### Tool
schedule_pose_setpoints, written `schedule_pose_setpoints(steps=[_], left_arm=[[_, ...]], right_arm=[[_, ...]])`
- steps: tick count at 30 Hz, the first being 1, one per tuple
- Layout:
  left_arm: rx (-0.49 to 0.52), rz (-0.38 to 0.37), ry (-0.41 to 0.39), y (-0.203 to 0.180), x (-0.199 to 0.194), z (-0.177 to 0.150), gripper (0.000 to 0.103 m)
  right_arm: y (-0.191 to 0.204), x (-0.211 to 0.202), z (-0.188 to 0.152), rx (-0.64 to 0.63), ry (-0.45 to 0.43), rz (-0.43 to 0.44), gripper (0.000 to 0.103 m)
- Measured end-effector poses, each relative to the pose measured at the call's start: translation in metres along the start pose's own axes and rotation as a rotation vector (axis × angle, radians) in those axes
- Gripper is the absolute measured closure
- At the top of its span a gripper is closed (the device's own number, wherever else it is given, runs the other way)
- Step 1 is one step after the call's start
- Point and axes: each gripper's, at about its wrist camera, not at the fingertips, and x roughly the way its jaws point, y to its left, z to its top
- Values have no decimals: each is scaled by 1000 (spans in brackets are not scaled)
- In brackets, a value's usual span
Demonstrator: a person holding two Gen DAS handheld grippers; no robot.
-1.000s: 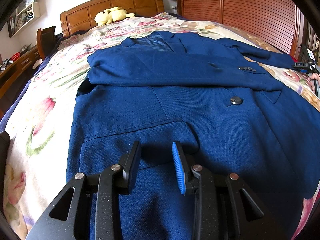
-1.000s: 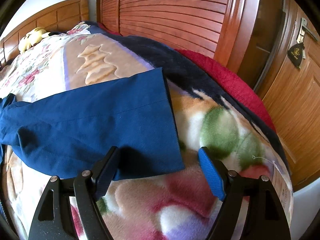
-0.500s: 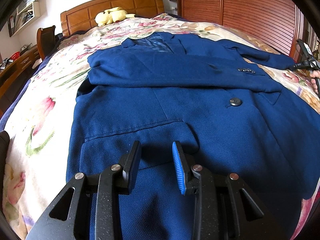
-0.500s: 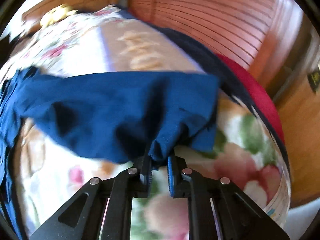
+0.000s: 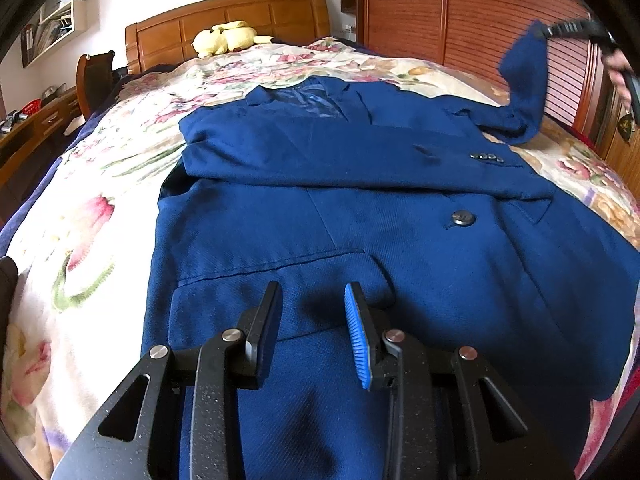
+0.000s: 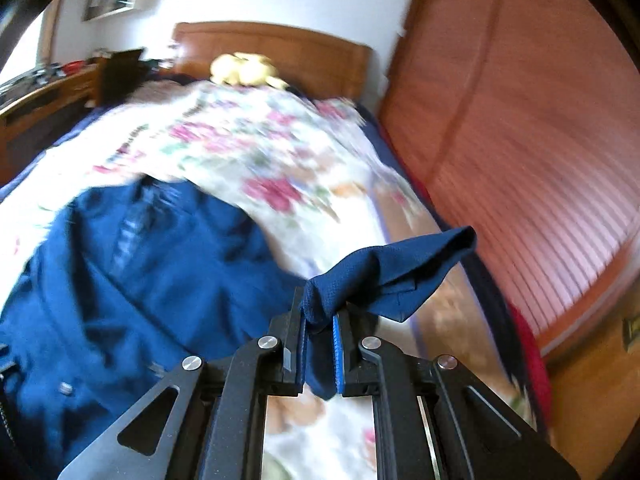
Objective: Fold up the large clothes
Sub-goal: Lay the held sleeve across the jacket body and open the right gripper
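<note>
My left claw [image 5: 310, 328] hangs with its jaws spread and empty just above the near hem of the dark blue woven suit jacket [image 5: 360, 240], which lies flat across the bed's floral blanket [image 5: 80, 220], collar toward the wooden headboard [image 5: 228, 16]. My right claw [image 6: 318, 344] is pinching the jacket's sleeve cuff [image 6: 384, 276], lifted clear of the blanket near the bed's right edge. A yellow plush toy [image 5: 224, 38] sits by the headboard.
</note>
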Motion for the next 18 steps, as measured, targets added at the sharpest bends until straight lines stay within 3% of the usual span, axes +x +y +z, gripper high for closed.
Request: schedule_pose_setpoints(steps=[3, 10, 18], left_arm=[[-8, -5, -10, 3, -4, 0, 70], [-26, -8, -31, 8, -12, 0, 70], [-43, -4, -48, 16, -20, -2, 70]], right_arm=[[38, -27, 21, -53, -58, 44, 93], [123, -106, 32, -174, -184, 182, 93], [164, -132, -6, -249, -152, 319, 93]])
